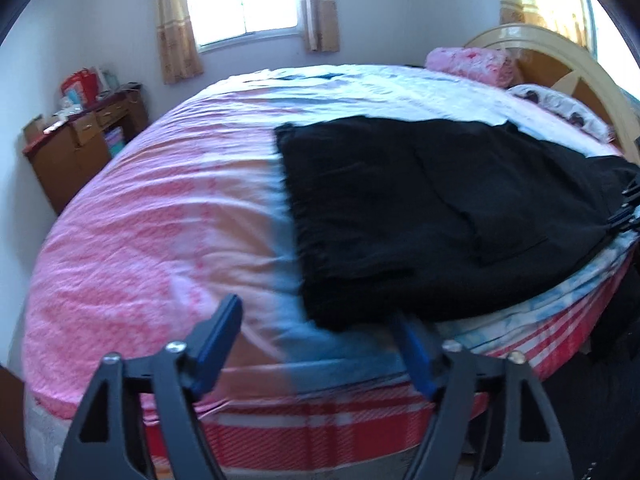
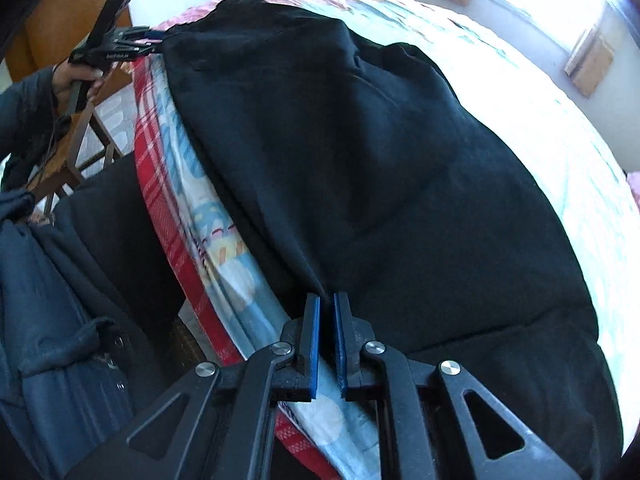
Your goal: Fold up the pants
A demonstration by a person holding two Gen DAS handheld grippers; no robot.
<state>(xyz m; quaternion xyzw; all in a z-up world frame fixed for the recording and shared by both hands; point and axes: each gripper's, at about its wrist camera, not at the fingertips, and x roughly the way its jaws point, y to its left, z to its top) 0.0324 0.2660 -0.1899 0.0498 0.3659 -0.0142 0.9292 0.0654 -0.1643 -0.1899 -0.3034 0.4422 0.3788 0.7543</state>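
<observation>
Black pants (image 2: 380,184) lie on the bed (image 1: 160,208), edge pinched by right tool (image 2: 327,312); left tool (image 1: 316,320) gapes beside them.

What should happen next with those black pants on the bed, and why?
Probably the left gripper should close on the near corner of the black pants. Its fingers are spread wide with that corner just ahead, while the right gripper is already pinched on the pants' edge near the bed side. With both corners held, a fold could likely begin.

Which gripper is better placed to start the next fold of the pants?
Likely right. The right gripper is shut on the pants at the bed-edge side; the left gripper is open, holding nothing.
</observation>
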